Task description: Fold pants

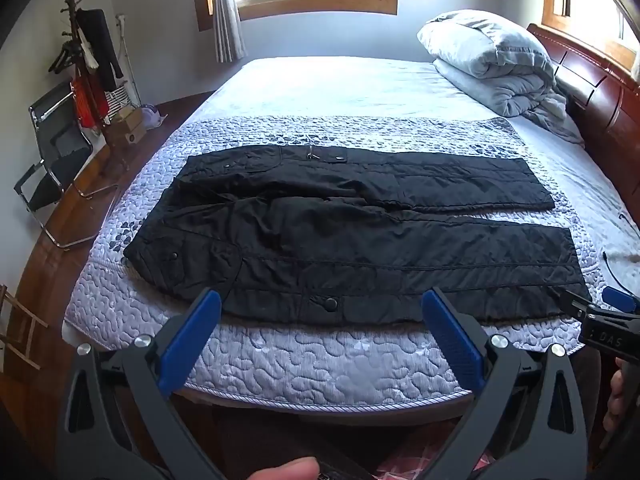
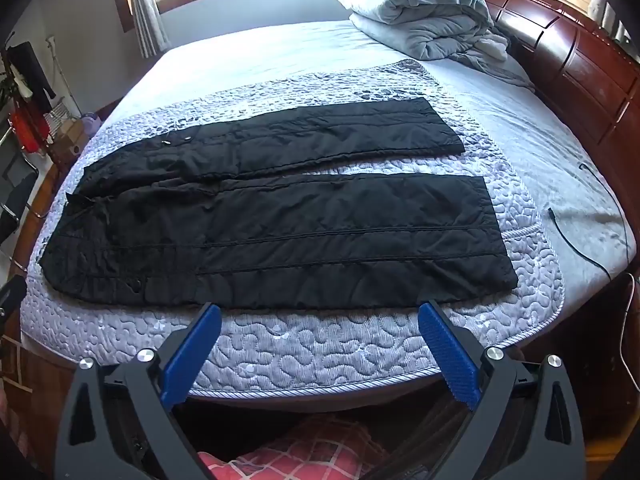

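Note:
Black quilted pants (image 1: 352, 236) lie spread flat on a grey patterned quilt (image 1: 320, 360) on the bed, waist at the left, both legs pointing right and slightly apart. They also show in the right wrist view (image 2: 280, 224). My left gripper (image 1: 320, 304) is open and empty, just short of the near edge of the pants by the waist. My right gripper (image 2: 320, 312) is open and empty, near the lower leg's near edge. The right gripper also shows at the far right of the left wrist view (image 1: 600, 312).
A folded grey duvet and pillow (image 1: 492, 60) lie at the bed's head by the wooden headboard (image 1: 600, 92). A black cable (image 2: 592, 216) lies on the sheet at the right. A chair (image 1: 52, 160) and coat rack (image 1: 80, 52) stand left of the bed.

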Available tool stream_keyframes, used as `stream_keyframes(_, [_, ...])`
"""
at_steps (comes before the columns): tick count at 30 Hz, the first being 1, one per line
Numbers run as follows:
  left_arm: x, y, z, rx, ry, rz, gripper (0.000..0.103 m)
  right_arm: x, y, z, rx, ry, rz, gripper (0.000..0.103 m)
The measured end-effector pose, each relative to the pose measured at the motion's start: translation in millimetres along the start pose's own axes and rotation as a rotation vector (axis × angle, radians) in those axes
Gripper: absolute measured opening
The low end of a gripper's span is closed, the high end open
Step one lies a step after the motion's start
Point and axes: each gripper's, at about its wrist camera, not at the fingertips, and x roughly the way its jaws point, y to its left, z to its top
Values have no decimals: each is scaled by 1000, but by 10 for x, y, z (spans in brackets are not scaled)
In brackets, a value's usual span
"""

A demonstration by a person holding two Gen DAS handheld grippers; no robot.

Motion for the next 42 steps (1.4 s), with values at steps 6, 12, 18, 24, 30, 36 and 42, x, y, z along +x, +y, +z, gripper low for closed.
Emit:
stream_keyframes(6, [-1,7,3,4,0,8,100,-19,-43,36,3,-4,3,99])
stream_keyframes(12, [7,15,4,7,-1,14,100,-37,-44,52,2,-10,4,99])
stream_keyframes(18, [10,6,1,8,0,15,100,-49,-37,50,2,-14,6,99])
stream_keyframes(24, [20,10,-9,5,2,17,100,-82,-13,43,-3,-21,8,99])
stream_keyframes(30, [54,10,-21,3,4,17,100,-92,-14,39,-2,-23,7,99])
stream_keyframes(36, [71,-1,-28,8,4,21,100,-91,-26,43,3,-21,9,99])
stream_keyframes(42, [94,-13,-32,9,9,24,100,-90,-30,48,5,-21,7,99])
